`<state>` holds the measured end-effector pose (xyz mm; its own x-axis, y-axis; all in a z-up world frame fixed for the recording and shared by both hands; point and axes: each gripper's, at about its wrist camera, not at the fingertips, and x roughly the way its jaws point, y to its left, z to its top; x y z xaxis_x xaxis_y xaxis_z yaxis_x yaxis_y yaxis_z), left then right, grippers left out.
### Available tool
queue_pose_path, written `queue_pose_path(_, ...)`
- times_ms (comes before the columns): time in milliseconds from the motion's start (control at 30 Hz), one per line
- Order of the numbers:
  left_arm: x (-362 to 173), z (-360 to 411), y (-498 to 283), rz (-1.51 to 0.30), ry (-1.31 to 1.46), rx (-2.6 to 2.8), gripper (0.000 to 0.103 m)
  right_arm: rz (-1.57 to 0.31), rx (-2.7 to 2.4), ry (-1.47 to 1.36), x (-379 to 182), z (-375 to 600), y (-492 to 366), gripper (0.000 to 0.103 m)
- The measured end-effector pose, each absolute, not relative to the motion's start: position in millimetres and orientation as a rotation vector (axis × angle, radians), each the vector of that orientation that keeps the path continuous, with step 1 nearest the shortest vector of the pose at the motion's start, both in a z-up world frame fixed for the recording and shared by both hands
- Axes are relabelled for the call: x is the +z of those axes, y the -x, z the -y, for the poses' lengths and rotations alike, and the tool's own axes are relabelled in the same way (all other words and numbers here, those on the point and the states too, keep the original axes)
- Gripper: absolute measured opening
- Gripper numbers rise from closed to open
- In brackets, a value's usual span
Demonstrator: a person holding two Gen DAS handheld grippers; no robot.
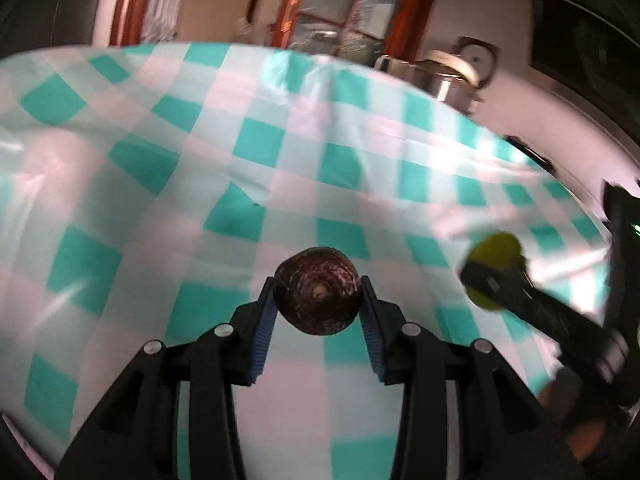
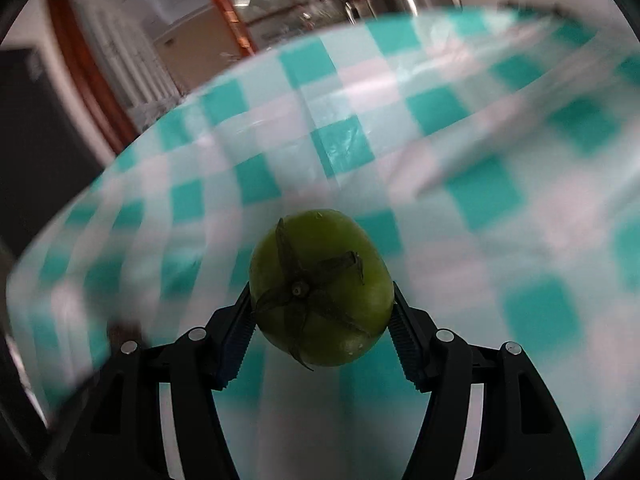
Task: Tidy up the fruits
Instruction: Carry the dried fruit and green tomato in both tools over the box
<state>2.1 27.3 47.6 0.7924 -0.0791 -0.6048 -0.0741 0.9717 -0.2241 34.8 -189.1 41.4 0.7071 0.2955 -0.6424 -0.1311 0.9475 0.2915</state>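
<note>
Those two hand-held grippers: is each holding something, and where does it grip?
Yes. The left hand-held gripper pinches a dark purple round fruit by its sides; the right hand-held gripper clamps a green tomato by its sides, stem facing the camera.

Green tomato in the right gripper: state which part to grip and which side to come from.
Grip the green tomato across its rounded flanks at the widest girth, pads on opposite smooth sides, approaching from the stem end, so the dark calyx faces the camera. The right gripper holds it just that way above the checked cloth. The round body leaves no flat face, so the widest girth probably gives the surest seat.
</note>
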Motion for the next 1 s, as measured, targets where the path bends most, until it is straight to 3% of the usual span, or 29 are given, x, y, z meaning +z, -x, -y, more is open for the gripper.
queue_pose_path(467,33.2,124.0,158.8,-0.728,-0.116,-0.402,0.040,-0.764,0.042,-0.265,17.6,330.5,223.8,0.062)
queue_pose_path(700,29.9,201.5,214.0,-0.732,-0.272,-0.596,0.040,-0.757,-0.099,-0.334,3.3,401.2,288.9,0.062)
queue_pose_path(1000,-1.9,291.6,274.9,-0.773,-0.496,-0.822,0.040,-0.847,-0.272,-0.434,-56.9,467.2,334.2,0.062)
